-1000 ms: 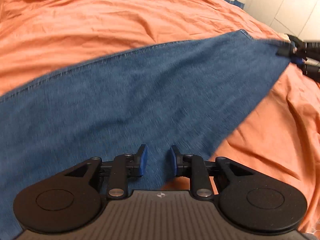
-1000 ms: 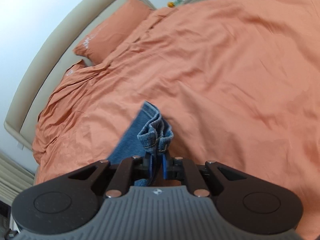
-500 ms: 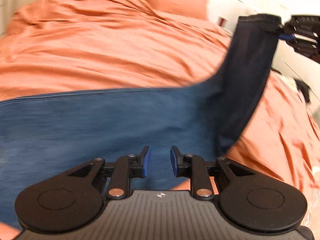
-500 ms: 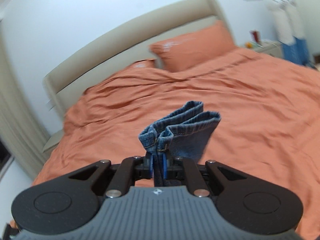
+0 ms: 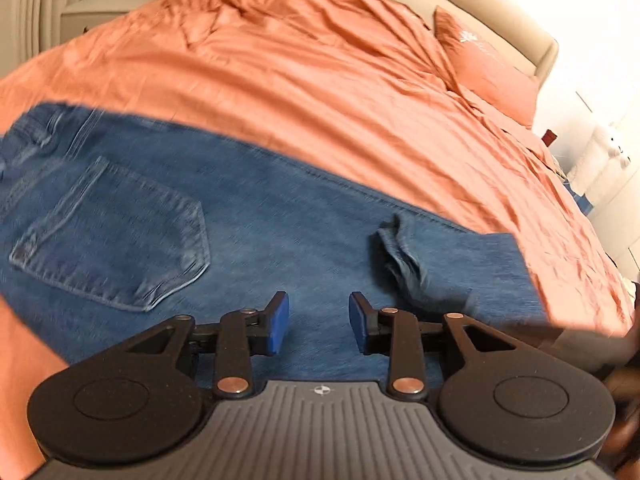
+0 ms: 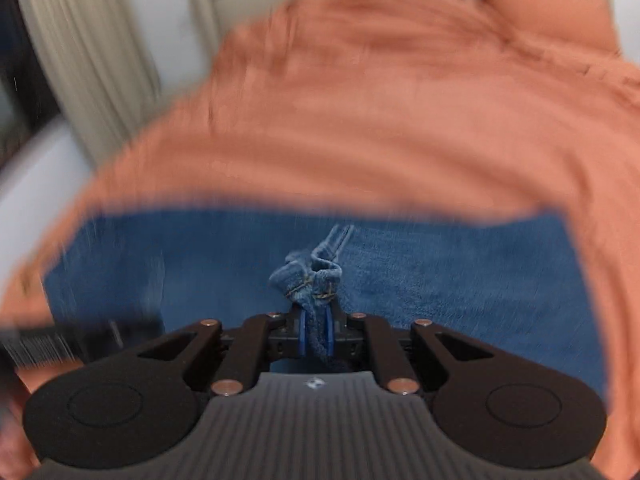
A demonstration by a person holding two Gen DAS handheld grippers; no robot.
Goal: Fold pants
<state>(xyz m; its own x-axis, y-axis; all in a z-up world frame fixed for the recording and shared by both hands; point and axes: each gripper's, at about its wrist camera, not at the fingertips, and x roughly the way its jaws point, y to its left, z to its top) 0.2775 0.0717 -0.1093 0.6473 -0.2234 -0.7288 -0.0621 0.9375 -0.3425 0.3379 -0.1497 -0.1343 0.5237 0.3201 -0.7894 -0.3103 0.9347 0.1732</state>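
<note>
Blue jeans (image 5: pixel 256 232) lie across the orange bed, back pocket (image 5: pixel 116 232) up at the left. A bunched leg end (image 5: pixel 404 256) rests on the denim at the right. My left gripper (image 5: pixel 319 322) is open and empty, just above the jeans near their front edge. In the blurred right wrist view my right gripper (image 6: pixel 316 334) is shut on the bunched leg hems (image 6: pixel 310 282), held low over the jeans (image 6: pixel 460 280).
The orange bedspread (image 5: pixel 340 80) covers the bed, with an orange pillow (image 5: pixel 484 68) and a beige headboard (image 5: pixel 480 4) at the far right. Curtains (image 6: pixel 88 52) hang at the left. The bed's front edge is close below the jeans.
My right gripper has carried the leg hems from high in the air over and down onto the upper jeans. The left wrist view has swung left, bringing the back pocket into sight.
</note>
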